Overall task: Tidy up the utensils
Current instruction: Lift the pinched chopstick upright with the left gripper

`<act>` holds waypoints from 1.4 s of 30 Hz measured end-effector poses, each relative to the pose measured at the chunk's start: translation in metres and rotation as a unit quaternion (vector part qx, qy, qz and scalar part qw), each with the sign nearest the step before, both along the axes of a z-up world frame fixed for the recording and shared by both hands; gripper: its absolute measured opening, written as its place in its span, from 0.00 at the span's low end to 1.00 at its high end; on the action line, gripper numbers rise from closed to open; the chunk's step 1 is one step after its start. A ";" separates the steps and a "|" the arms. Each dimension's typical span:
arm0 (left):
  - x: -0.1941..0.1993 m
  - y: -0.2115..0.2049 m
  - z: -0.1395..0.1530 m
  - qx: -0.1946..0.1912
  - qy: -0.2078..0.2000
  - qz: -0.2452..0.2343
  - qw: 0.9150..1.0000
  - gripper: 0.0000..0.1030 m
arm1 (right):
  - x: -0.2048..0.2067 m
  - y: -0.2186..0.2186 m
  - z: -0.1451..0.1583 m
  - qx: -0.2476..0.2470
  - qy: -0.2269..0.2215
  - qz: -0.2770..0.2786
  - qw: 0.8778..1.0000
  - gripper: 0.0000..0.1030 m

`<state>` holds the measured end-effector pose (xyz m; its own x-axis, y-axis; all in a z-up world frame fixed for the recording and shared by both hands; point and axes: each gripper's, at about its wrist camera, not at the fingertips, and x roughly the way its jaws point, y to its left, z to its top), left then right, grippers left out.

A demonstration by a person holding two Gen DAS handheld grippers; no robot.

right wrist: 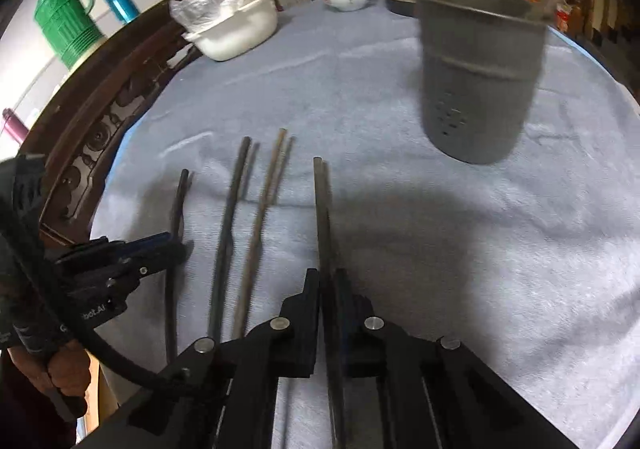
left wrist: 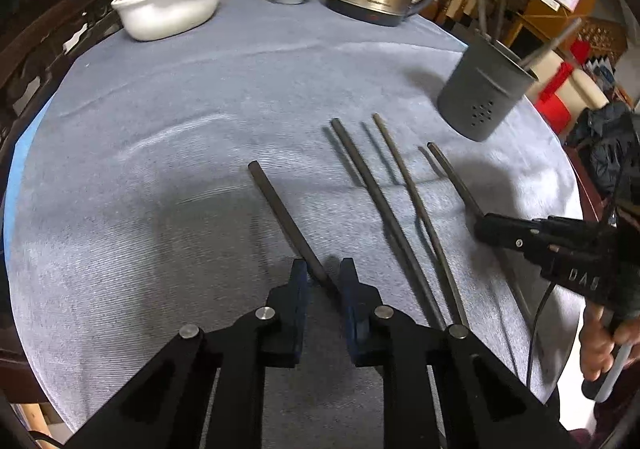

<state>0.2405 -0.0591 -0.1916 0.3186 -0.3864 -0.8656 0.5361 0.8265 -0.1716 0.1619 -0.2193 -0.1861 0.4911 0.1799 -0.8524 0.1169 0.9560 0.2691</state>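
While the grey-clothed desk (left wrist: 160, 169) carries a grey utensil holder (right wrist: 480, 89) at its far right, four dark chopsticks lie side by side nearer the person. The right hand-held gripper (right wrist: 328, 281) is clamped on the rightmost chopstick (right wrist: 322, 209); the left hand-held gripper (left wrist: 324, 273), jaws nearly together, straddles the leftmost chopstick (left wrist: 280, 209), contact uncertain.
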 end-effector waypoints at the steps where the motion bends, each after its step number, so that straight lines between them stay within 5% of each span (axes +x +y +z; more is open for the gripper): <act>1: 0.000 0.000 0.000 0.000 0.001 0.000 1.000 0.17 | 0.000 -0.004 0.000 0.013 0.007 -0.004 1.000 0.08; 10: 0.014 0.025 -0.001 -0.019 0.050 0.049 0.997 0.24 | 0.013 -0.003 0.000 0.017 0.034 -0.012 0.999 0.10; 14: 0.018 0.026 -0.001 -0.011 0.058 0.064 0.996 0.37 | 0.024 0.003 0.001 0.009 0.044 -0.016 0.999 0.11; 25: 0.040 -0.008 0.001 0.048 0.072 0.096 0.992 0.36 | 0.040 0.013 0.000 -0.025 0.051 -0.015 0.998 0.09; 28: 0.046 -0.017 -0.001 0.062 0.062 0.103 0.991 0.22 | 0.045 0.021 0.001 -0.055 0.048 -0.002 0.997 0.08; 36: 0.040 0.001 0.005 0.029 0.054 0.118 0.991 0.06 | 0.029 0.014 0.023 -0.016 -0.019 0.010 1.000 0.06; 42: 0.017 0.011 0.058 -0.007 -0.016 0.110 0.994 0.06 | 0.007 0.008 0.070 0.017 -0.114 0.024 0.993 0.06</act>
<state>0.2578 -0.0479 -0.1341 0.4240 -0.3154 -0.8490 0.3478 0.9222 -0.1689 0.1687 -0.2114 -0.1158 0.6612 0.2351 -0.7124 0.0037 0.9486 0.3164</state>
